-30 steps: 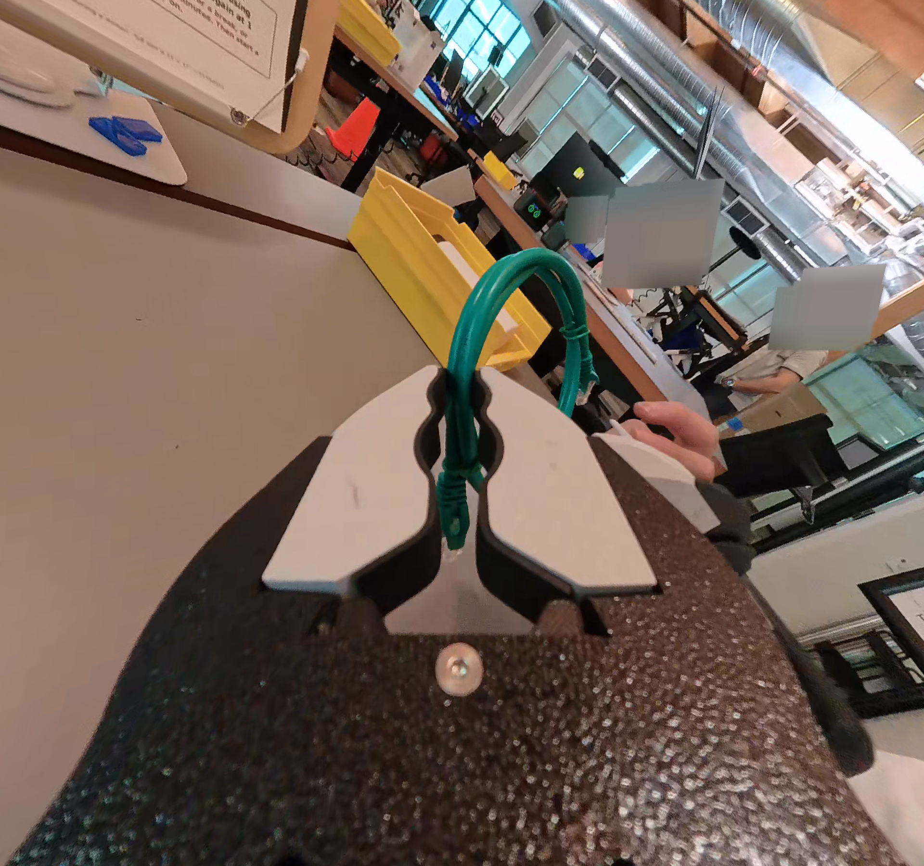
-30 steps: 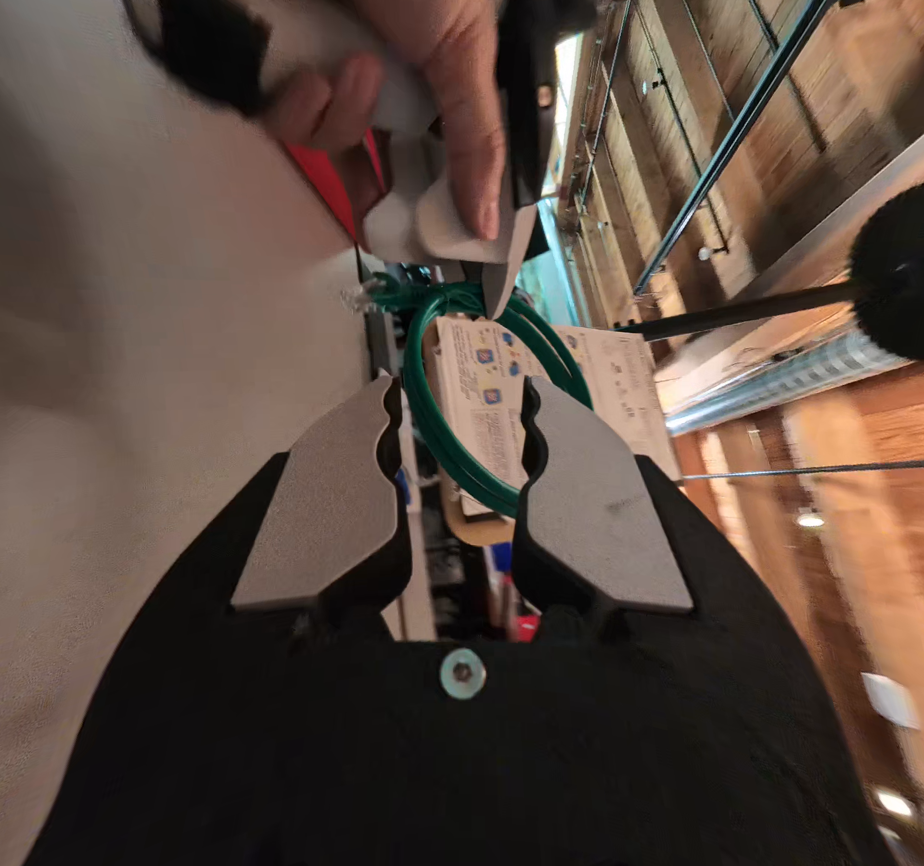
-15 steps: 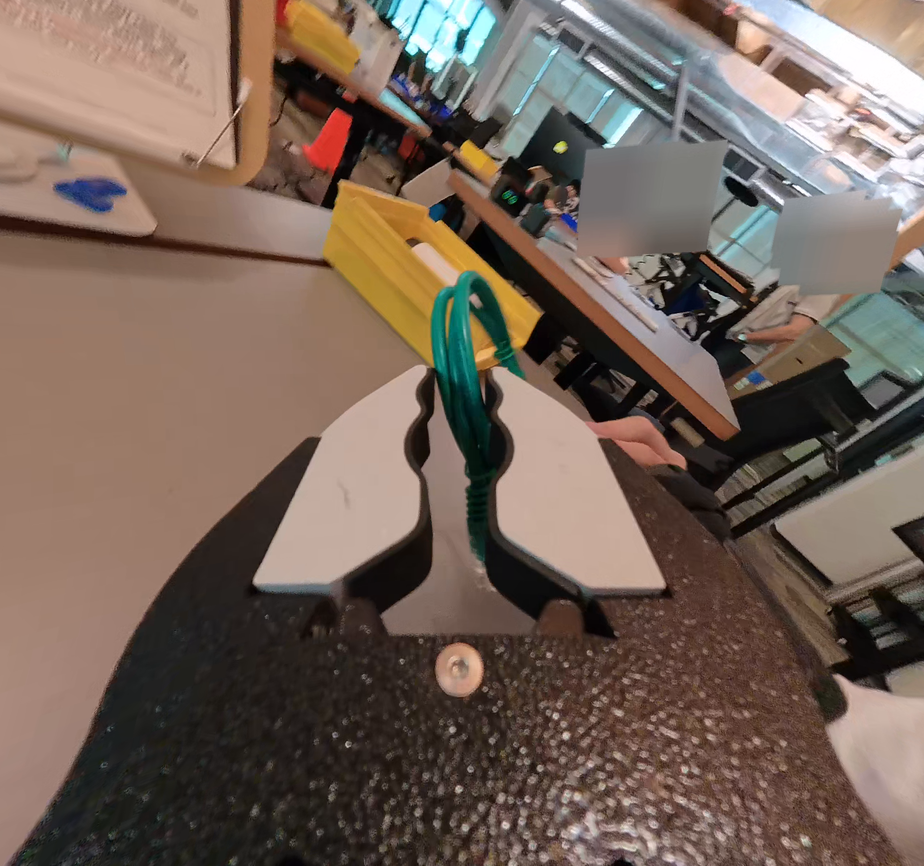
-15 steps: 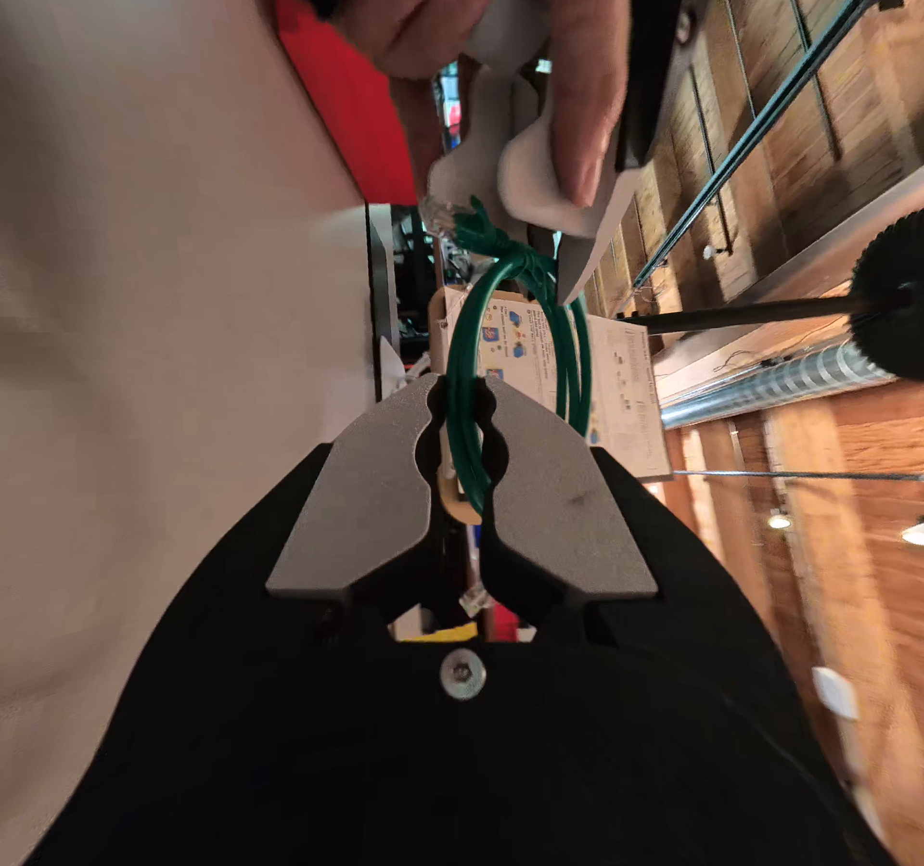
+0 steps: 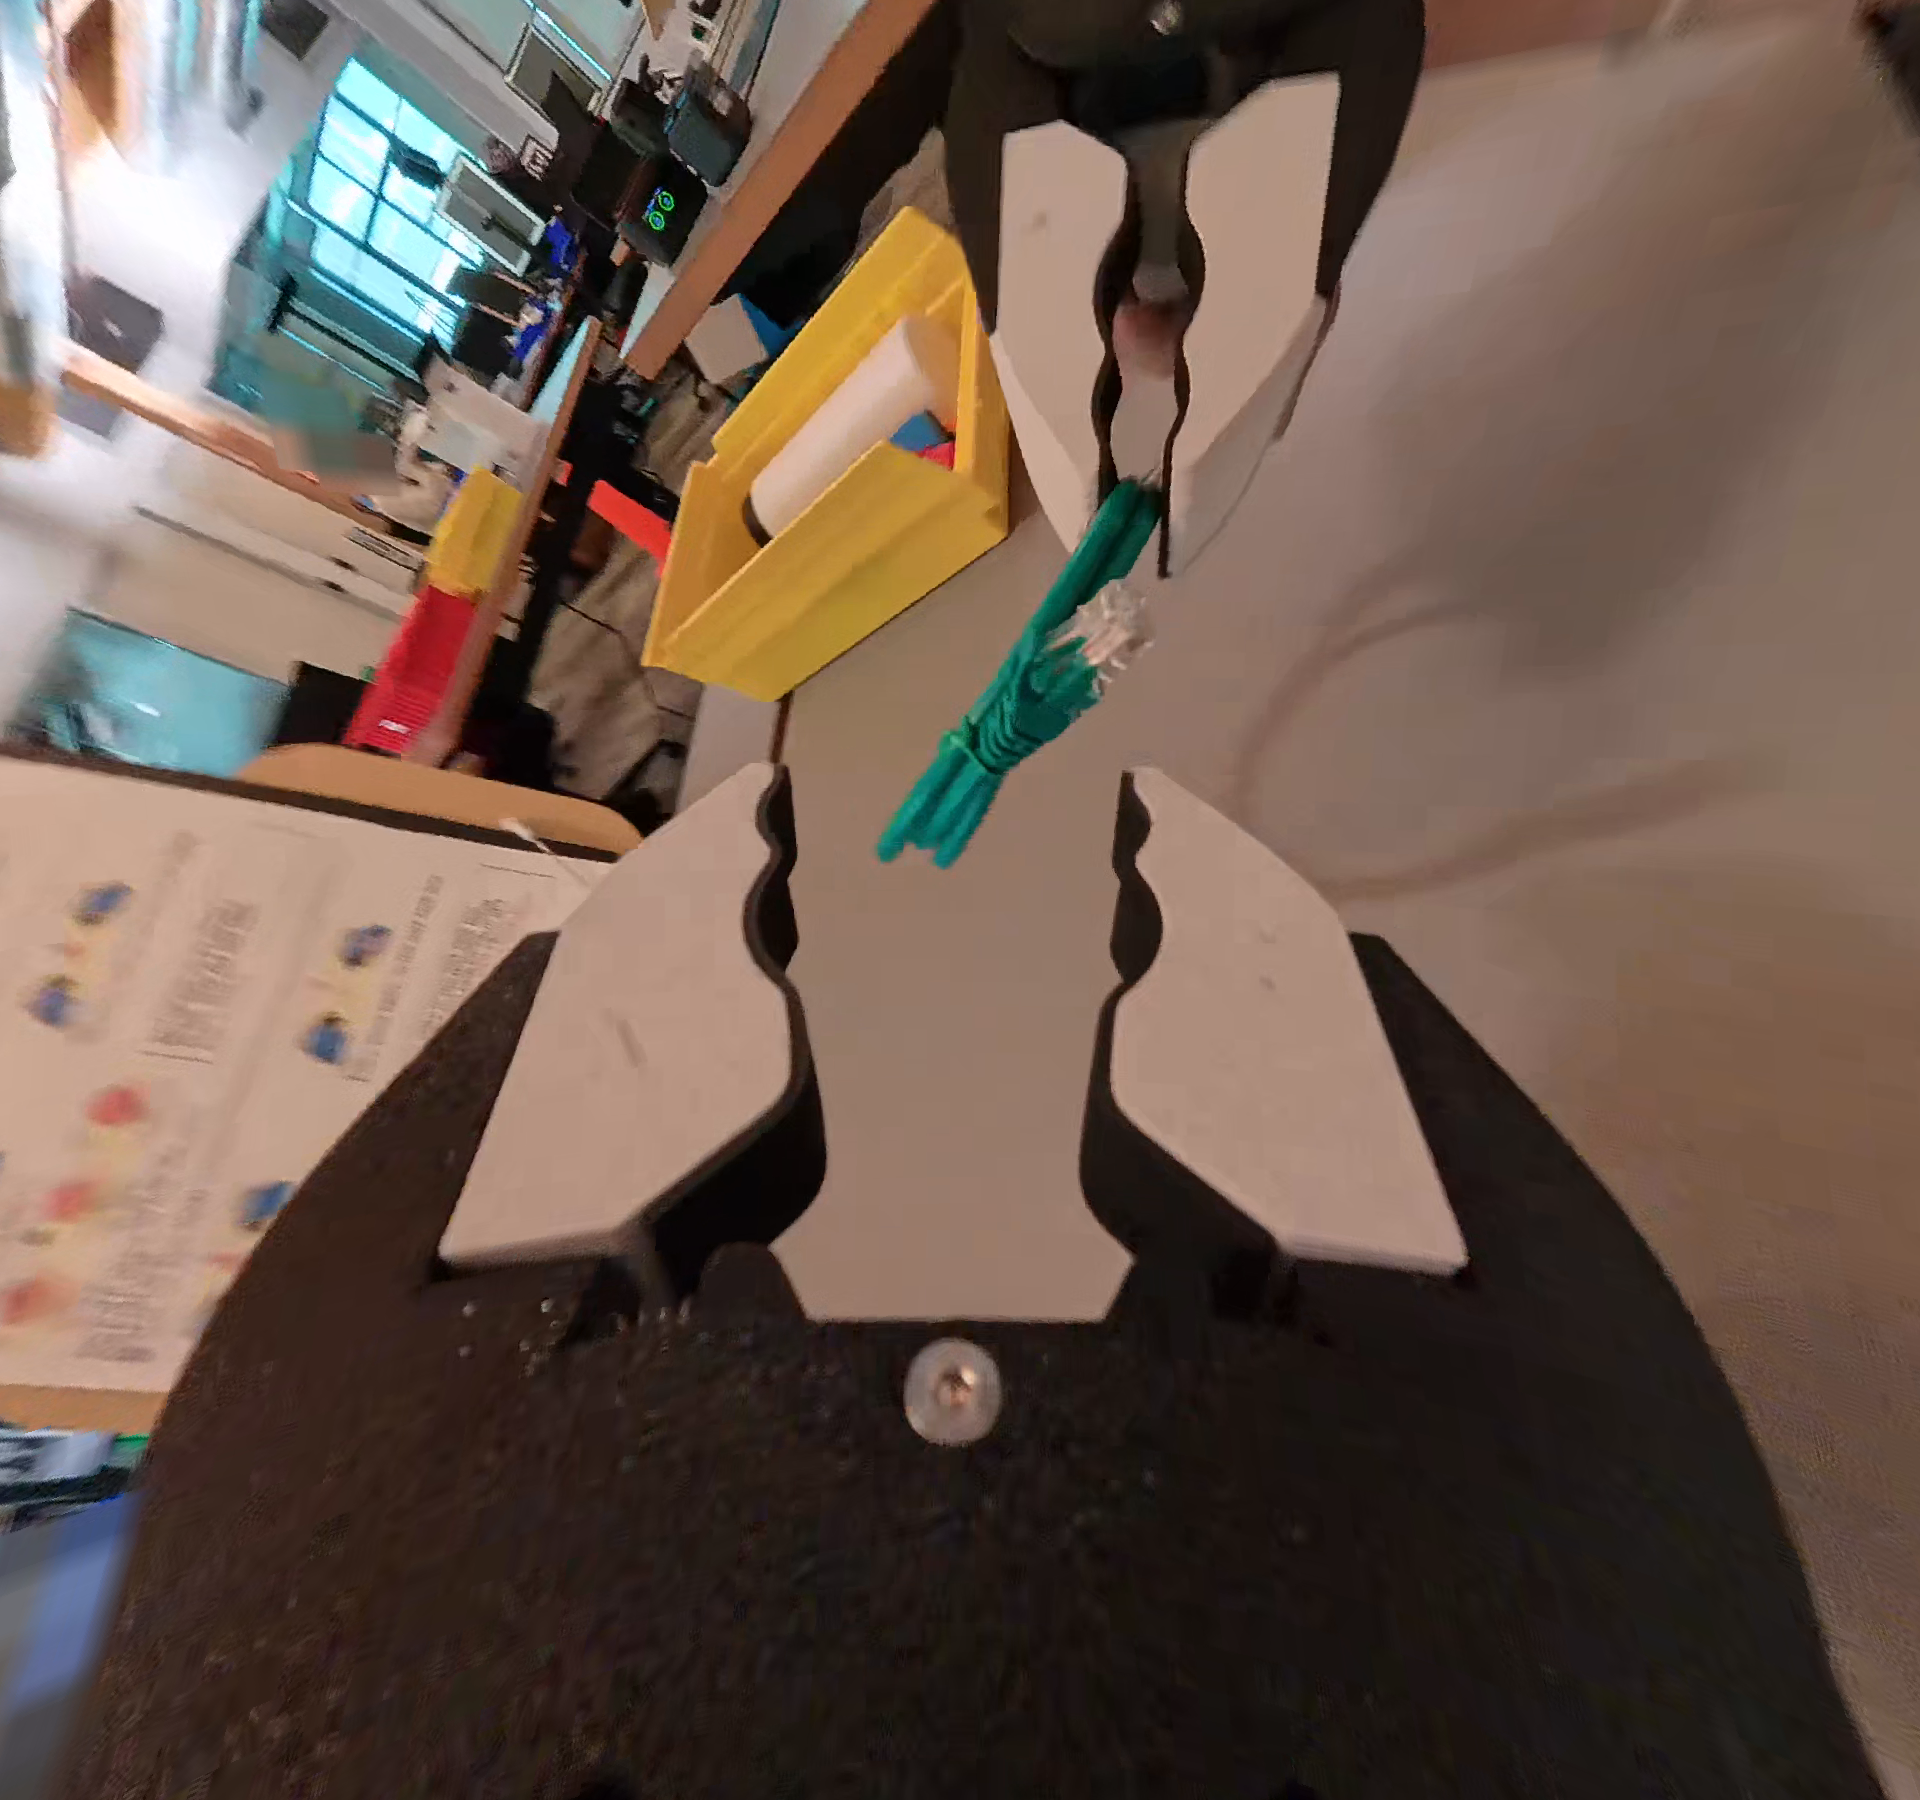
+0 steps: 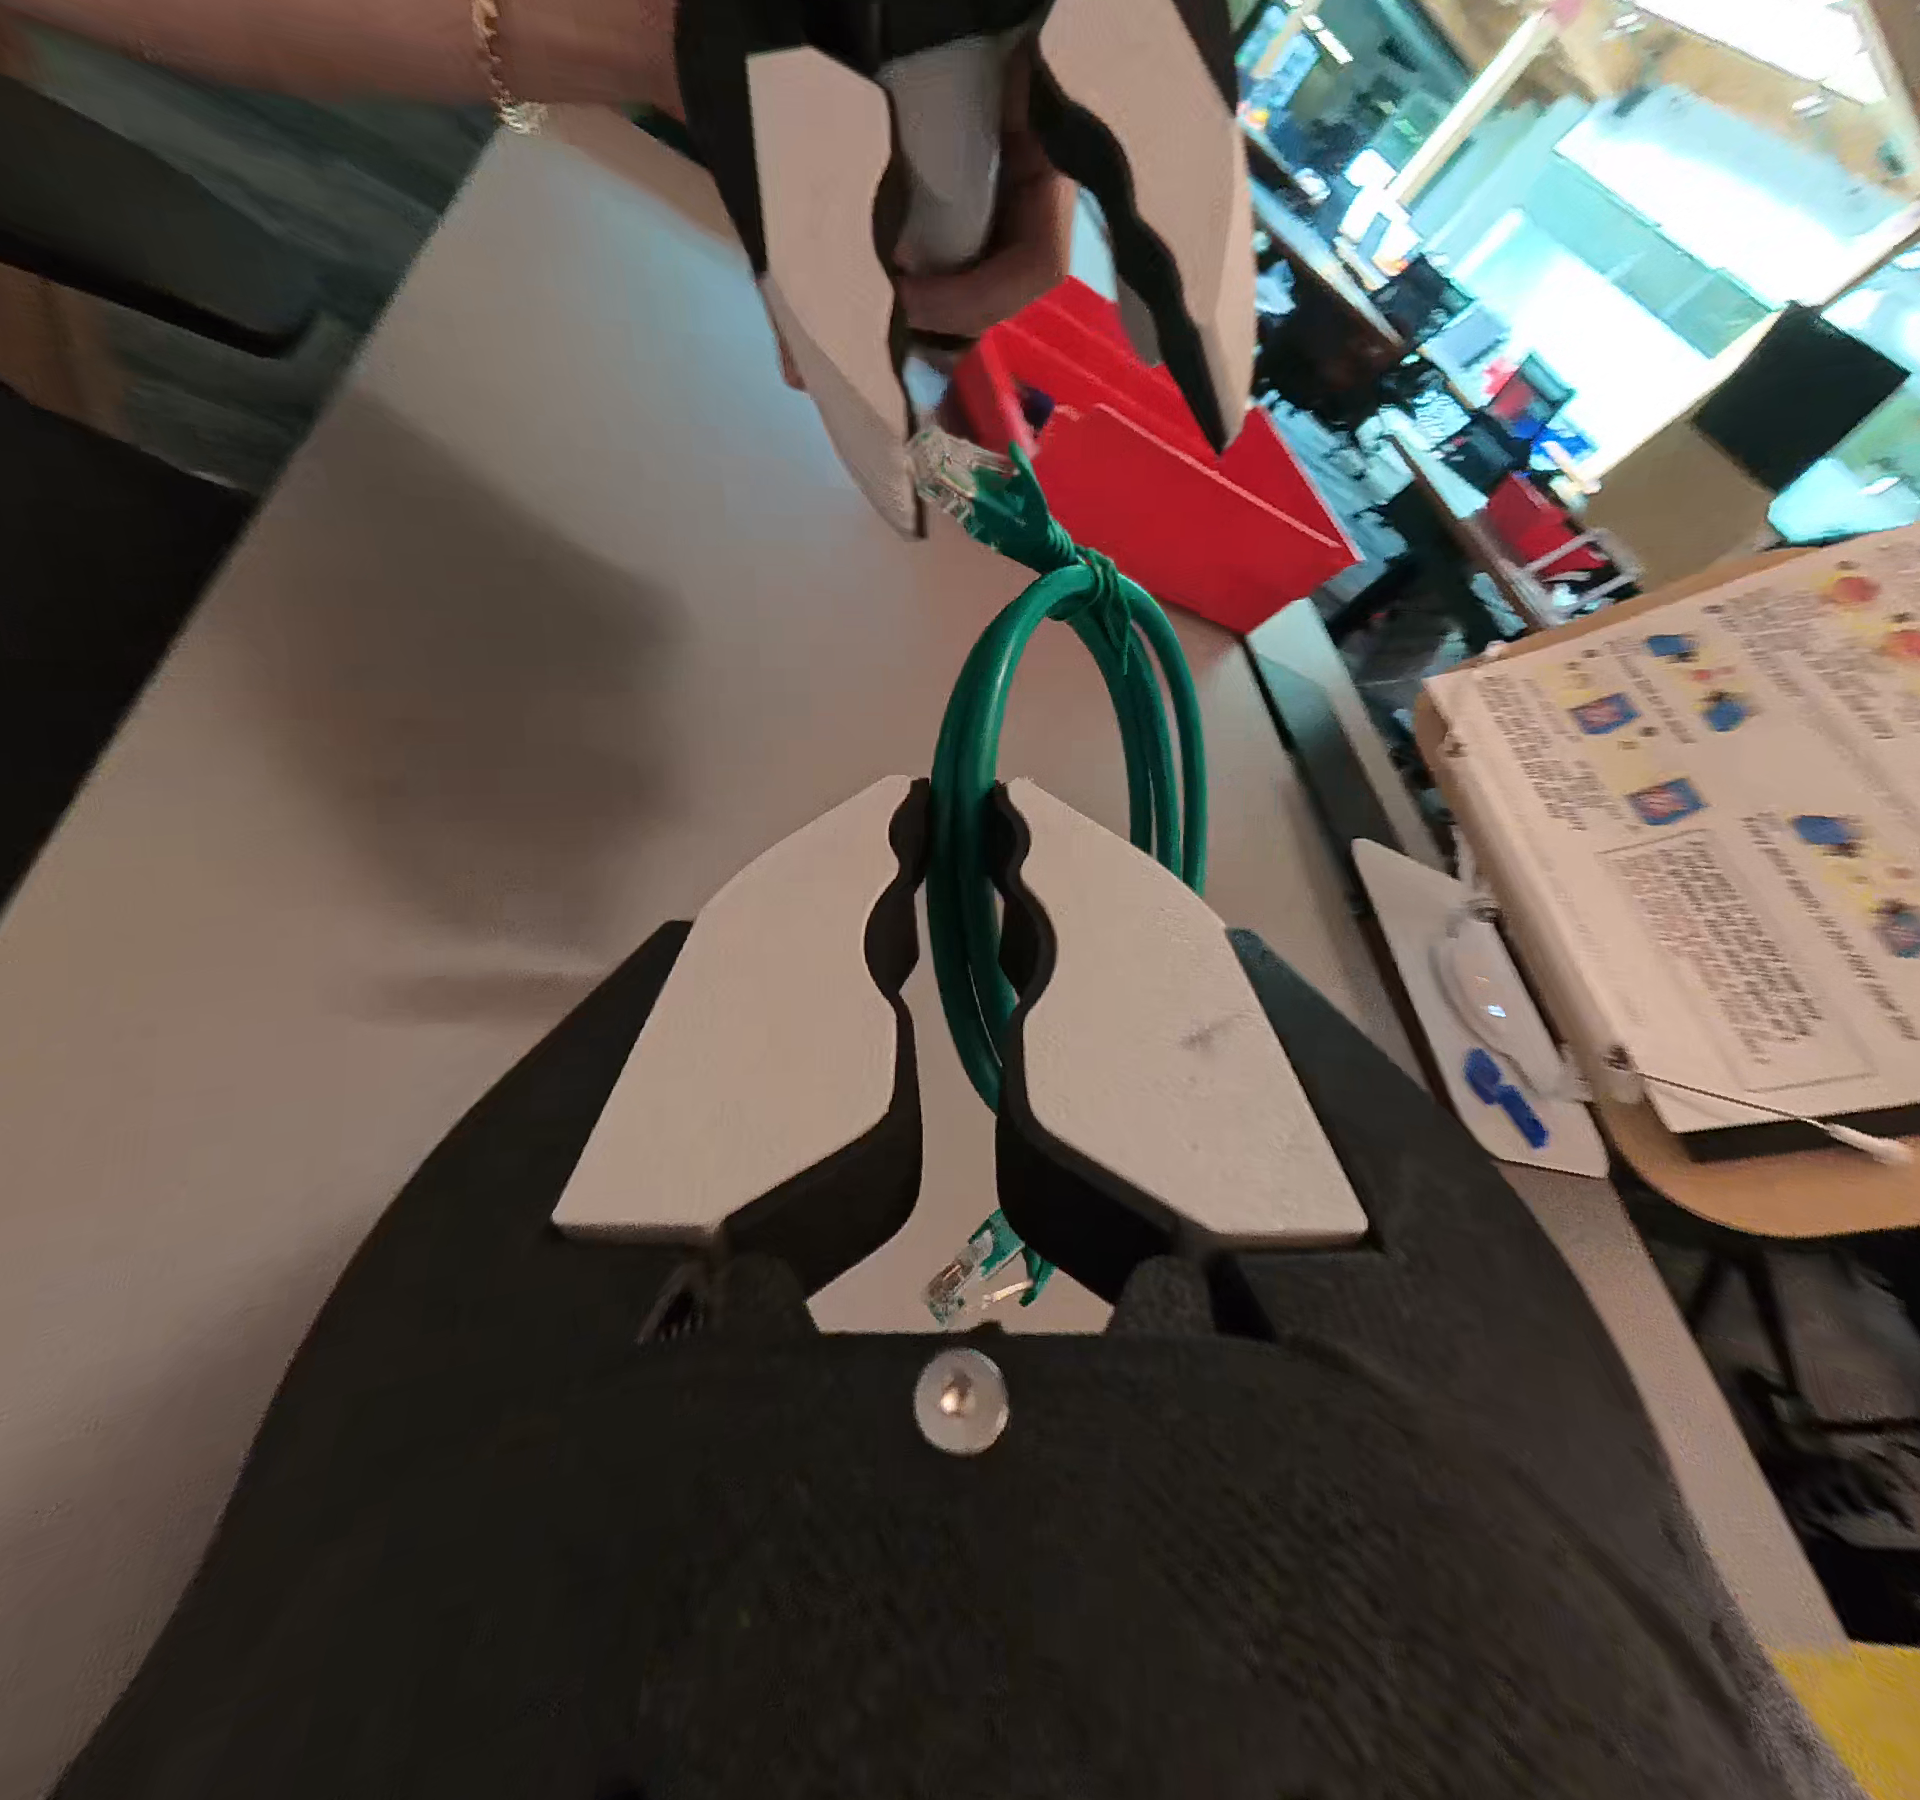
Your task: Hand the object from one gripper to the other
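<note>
Effectively, the handover is complete. The counter is bare beneath both tools. The right gripper is pressed together on the green cable; the left gripper is spread wide, just beside the plug. A yellow bin, red bin and instruction sheet lie well apart; nothing obstructs withdrawal.

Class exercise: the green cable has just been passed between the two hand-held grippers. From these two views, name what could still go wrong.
1. The right hand-held gripper pinches only one side of the green cable coil; the rest hangs free and might slip or swing.
2. The open left hand-held gripper sits close to the clear connector, so pulling away could snag it.
</note>
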Demonstrator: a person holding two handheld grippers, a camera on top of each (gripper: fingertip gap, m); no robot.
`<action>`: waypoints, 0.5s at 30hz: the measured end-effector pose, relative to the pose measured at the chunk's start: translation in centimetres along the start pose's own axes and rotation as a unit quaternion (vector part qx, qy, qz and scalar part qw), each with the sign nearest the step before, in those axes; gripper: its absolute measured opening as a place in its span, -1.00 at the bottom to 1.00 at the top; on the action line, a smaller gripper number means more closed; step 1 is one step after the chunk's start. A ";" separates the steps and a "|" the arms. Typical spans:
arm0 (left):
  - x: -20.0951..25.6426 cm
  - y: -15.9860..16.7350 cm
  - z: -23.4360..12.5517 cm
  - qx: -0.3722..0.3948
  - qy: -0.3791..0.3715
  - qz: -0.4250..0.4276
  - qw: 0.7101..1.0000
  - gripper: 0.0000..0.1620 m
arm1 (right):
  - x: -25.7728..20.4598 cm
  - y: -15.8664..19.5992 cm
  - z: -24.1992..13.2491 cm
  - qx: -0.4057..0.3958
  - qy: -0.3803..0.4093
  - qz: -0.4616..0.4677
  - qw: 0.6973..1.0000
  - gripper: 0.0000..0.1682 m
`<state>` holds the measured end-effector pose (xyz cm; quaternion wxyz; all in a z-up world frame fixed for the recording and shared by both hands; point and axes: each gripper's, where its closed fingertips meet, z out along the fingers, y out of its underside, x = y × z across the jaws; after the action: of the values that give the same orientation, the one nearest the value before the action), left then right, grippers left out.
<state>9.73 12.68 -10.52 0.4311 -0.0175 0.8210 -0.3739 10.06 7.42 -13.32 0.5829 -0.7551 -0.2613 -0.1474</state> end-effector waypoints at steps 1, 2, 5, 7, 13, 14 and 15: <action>0.2 0.0 0.3 -0.010 -0.002 0.030 1.000 -0.34 | -0.3 0.1 0.0 -0.003 -0.012 0.003 1.000 -0.87; 0.7 0.0 0.6 -0.020 0.006 0.049 0.999 -0.40 | -0.6 0.2 0.0 -0.005 -0.021 0.006 1.000 -0.87; 1.7 0.1 1.3 -0.037 0.026 0.073 0.996 -0.57 | -1.4 -0.1 0.2 0.004 -0.046 0.013 0.999 -0.87; 2.0 0.1 1.6 -0.041 0.034 0.079 0.995 -0.68 | -1.6 -0.4 0.2 0.012 -0.054 0.019 0.998 -0.87; 2.2 0.7 2.0 -0.061 0.035 0.057 0.996 -0.83 | -0.6 -0.3 0.1 0.019 -0.023 0.024 0.999 -0.88; 2.0 0.7 2.0 -0.057 0.027 0.045 0.997 -0.84 | -0.2 -0.5 0.0 0.025 -0.007 0.028 0.999 -0.86; 1.7 0.7 1.9 -0.051 0.018 0.026 0.998 -0.84 | 0.3 -0.8 -0.4 0.032 0.008 0.034 0.999 -0.81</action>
<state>10.26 11.43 -12.80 0.4243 -0.0116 0.8466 -0.3211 9.89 7.30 -12.40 0.6139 -0.7431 -0.2355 -0.1248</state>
